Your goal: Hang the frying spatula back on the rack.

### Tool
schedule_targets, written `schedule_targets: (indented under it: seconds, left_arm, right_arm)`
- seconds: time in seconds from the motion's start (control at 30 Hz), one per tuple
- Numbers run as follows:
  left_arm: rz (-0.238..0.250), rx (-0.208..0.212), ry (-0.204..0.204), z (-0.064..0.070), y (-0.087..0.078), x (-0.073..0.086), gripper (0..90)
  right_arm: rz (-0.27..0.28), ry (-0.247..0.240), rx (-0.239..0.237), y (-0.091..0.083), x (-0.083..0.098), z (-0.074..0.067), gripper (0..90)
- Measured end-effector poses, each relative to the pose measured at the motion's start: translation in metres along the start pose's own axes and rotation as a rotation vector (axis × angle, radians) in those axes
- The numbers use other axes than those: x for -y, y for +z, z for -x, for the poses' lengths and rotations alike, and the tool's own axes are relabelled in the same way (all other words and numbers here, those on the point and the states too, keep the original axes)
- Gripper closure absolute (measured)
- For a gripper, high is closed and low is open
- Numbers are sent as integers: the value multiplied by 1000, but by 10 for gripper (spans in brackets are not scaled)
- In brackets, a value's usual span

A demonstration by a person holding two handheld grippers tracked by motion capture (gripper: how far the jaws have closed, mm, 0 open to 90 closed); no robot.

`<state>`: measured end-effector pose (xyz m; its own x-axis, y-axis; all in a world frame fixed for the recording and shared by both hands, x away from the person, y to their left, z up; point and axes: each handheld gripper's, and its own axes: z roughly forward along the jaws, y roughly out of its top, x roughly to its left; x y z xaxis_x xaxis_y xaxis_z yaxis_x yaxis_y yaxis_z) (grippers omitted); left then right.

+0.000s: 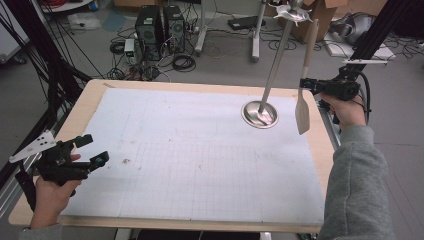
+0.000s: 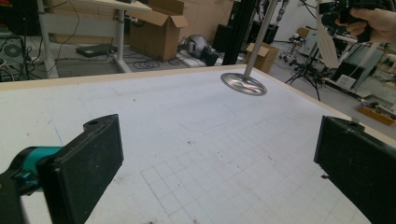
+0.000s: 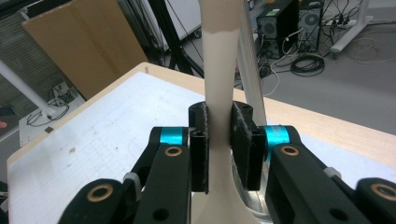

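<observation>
A cream spatula point(image 1: 303, 105) hangs upright, blade down, above the table's right edge, and my right gripper point(image 1: 306, 84) is shut on its neck. In the right gripper view the pale handle point(image 3: 217, 84) rises between the two black pads point(image 3: 198, 144). Left of the spatula a metal stand with a round base point(image 1: 259, 114) and a slanted pole point(image 1: 276, 65) sits on the white gridded mat point(image 1: 200, 150). My left gripper point(image 1: 93, 149) is open near the table's front left corner, jaws wide apart point(image 2: 217, 163) over bare mat.
The wooden table point(image 1: 90, 95) ends close to my right hand at the right edge. Black frame posts point(image 1: 372, 37) stand beyond that edge. Computers point(image 1: 160, 25), cables and cardboard boxes lie on the floor behind the table.
</observation>
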<state>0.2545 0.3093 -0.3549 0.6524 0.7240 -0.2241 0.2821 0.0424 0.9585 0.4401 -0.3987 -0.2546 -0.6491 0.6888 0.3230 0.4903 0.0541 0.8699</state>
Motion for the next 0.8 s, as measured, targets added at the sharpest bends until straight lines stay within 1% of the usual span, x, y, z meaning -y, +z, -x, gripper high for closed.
schedule_targets:
  seconds: [0.13,0.27,0.53,0.6,0.8]
  left_arm:
    - [-3,0,1,0,1,0,18]
    - [-2,0,1,1,1,0,18]
    - [-2,-2,0,0,-1,0,18]
    - [-1,-2,0,0,0,0,18]
    - [-2,-2,-1,1,0,0,18]
  right_arm:
    - [-5,4,-5,1,0,0,781]
    - [-9,-2,1,3,1,0,781]
    - [-7,-13,24,6,0,-1,780]
    - [-6,-23,33,7,0,-2,779]
    - [-5,-28,48,9,0,-2,778]
